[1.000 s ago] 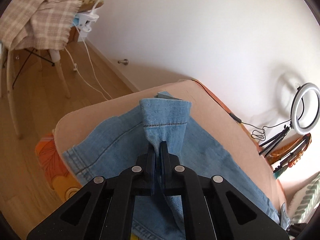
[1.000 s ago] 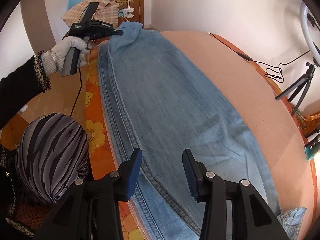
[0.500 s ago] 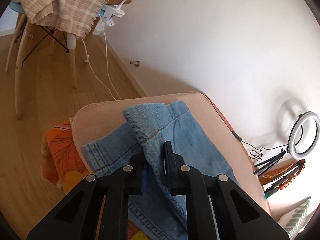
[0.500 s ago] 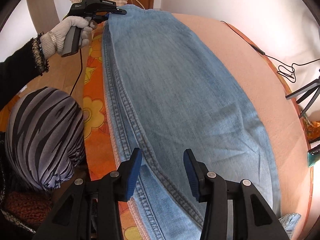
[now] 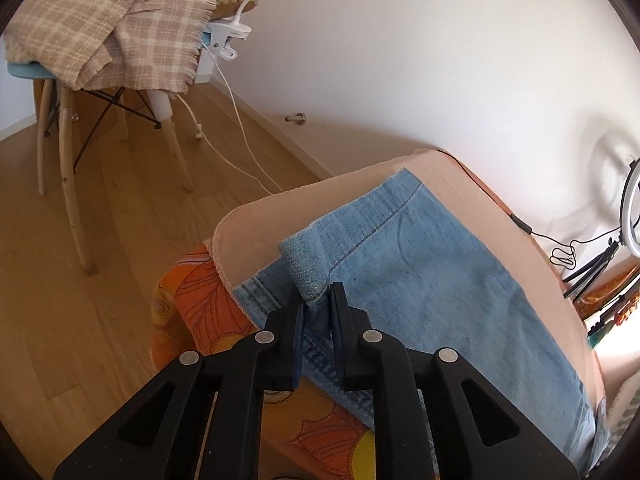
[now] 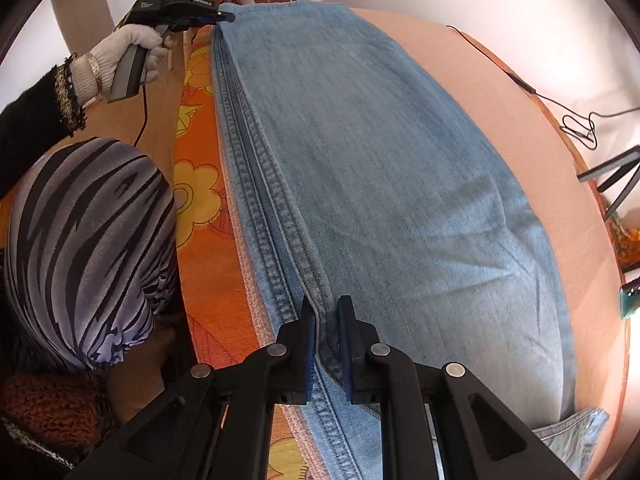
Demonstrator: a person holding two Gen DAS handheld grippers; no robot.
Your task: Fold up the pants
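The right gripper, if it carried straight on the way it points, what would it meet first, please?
The right gripper is shut on the jeans' thick side seam; straight on, it would probably press that denim into the pink cover beneath.

Two wrist fisheyes, close over the same denim.
Left wrist view: angled down past the pants (image 5: 420, 280) hem toward floor, chair (image 5: 68, 128) and wall. Right wrist view: steeply down on the side seam, looking along the whole pants (image 6: 380, 160) length. Shared: denim, pink cover (image 6: 520, 140), ring-light stand.
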